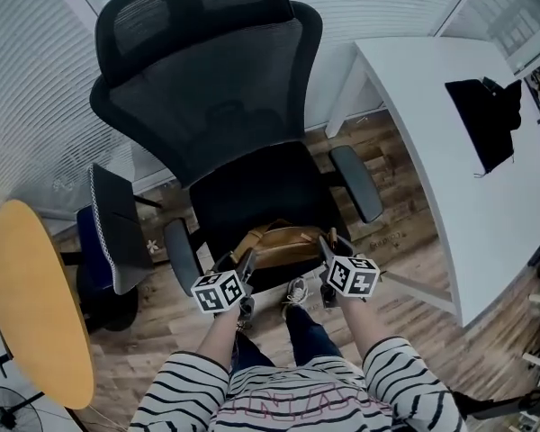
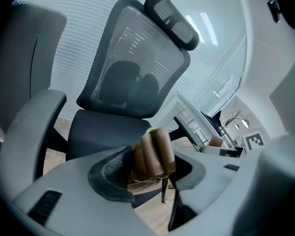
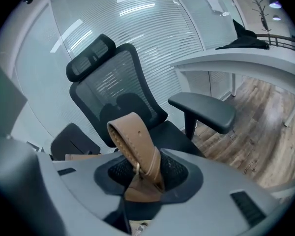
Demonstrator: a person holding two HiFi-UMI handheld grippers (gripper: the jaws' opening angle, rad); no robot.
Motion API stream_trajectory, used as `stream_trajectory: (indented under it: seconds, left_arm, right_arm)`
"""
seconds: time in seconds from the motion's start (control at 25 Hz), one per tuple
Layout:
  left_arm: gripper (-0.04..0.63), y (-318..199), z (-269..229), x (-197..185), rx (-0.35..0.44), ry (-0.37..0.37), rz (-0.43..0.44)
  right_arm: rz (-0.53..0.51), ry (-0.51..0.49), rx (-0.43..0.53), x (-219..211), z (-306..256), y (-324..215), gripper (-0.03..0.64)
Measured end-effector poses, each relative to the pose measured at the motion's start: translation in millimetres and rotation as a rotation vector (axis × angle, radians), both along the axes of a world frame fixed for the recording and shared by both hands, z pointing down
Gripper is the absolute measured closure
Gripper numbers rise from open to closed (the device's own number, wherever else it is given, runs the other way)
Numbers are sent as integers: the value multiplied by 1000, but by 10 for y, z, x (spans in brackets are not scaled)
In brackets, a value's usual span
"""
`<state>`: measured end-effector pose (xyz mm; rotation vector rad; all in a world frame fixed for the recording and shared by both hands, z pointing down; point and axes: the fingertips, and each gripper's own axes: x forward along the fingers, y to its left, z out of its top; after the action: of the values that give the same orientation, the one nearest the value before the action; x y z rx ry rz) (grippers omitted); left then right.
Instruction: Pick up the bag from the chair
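A tan leather bag (image 1: pixel 283 247) hangs between my two grippers just above the front edge of the black office chair's seat (image 1: pixel 261 196). My left gripper (image 1: pixel 243 273) is shut on the bag's bunched left end (image 2: pixel 151 154), pinched between its dark pads. My right gripper (image 1: pixel 329 257) is shut on a tan strap (image 3: pixel 135 146) with a metal buckle, which loops up out of its jaws. The chair's mesh back (image 1: pixel 216 88) and headrest (image 1: pixel 193 12) rise behind the bag. The bag's underside is hidden.
A white desk (image 1: pixel 450 151) with a black cloth (image 1: pixel 488 120) stands at the right. The chair's armrests (image 1: pixel 355 181) flank the seat. A second dark chair (image 1: pixel 112 232) and a round yellow table (image 1: pixel 31 295) stand at the left. My legs and shoes (image 1: pixel 294 292) are on the wooden floor below.
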<state>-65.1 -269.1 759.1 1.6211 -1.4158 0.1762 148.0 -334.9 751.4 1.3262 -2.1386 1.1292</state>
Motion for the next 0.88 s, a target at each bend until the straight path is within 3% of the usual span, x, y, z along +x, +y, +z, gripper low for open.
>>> stream_trajectory:
  seconds: [0.48,0.88]
  left_arm:
    - [394,48,-1107,11,198,-30,145]
    - [396,170,-1843,-10,288,-27,238]
  right_arm:
    - [104,-64,137,75,-1111,320,466]
    - [182,-77,226,87,-1853,635,468]
